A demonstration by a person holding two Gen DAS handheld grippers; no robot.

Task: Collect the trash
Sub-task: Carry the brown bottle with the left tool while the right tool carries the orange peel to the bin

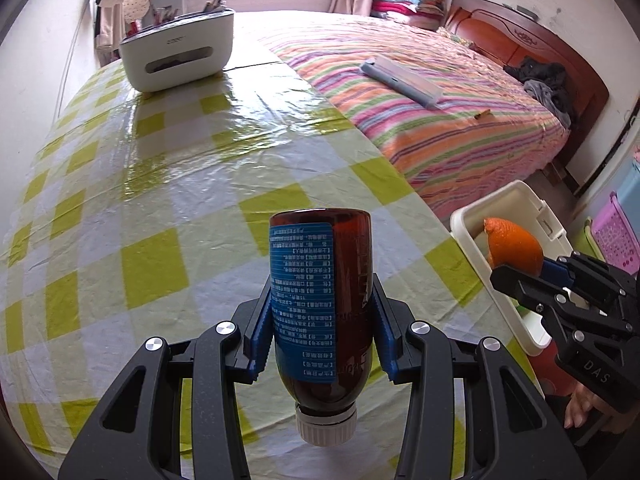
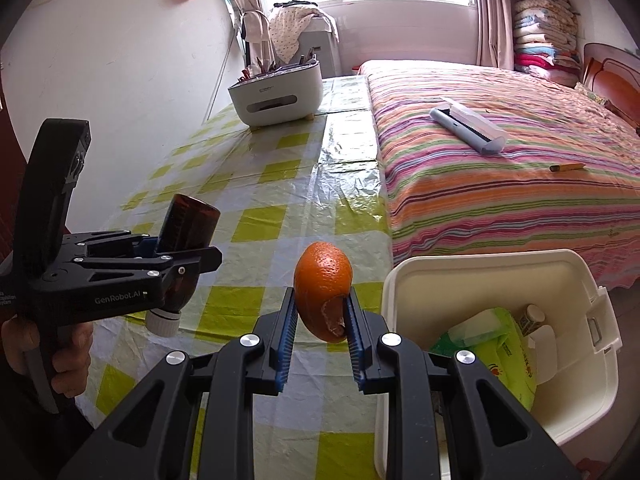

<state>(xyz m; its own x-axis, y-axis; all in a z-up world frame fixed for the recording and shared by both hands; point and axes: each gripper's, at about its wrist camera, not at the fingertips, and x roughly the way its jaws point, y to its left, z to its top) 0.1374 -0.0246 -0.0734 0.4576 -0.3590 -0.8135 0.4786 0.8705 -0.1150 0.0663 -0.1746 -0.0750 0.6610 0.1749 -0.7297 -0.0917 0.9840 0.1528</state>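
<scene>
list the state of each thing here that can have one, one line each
left claw: shut on the brown bottle
brown bottle: capped, held cap toward the camera
right claw: shut on the orange peel
orange peel: held above the table edge, curled
white bin: open, holding a green packet

A table (image 1: 168,184) under a yellow-checked plastic cloth is filling the centre and left of both views, carrying a white organizer (image 1: 178,54) at its far end; the striped bed (image 2: 500,184) at right is bearing a grey roller (image 2: 466,130) and a pen (image 2: 567,167)
</scene>
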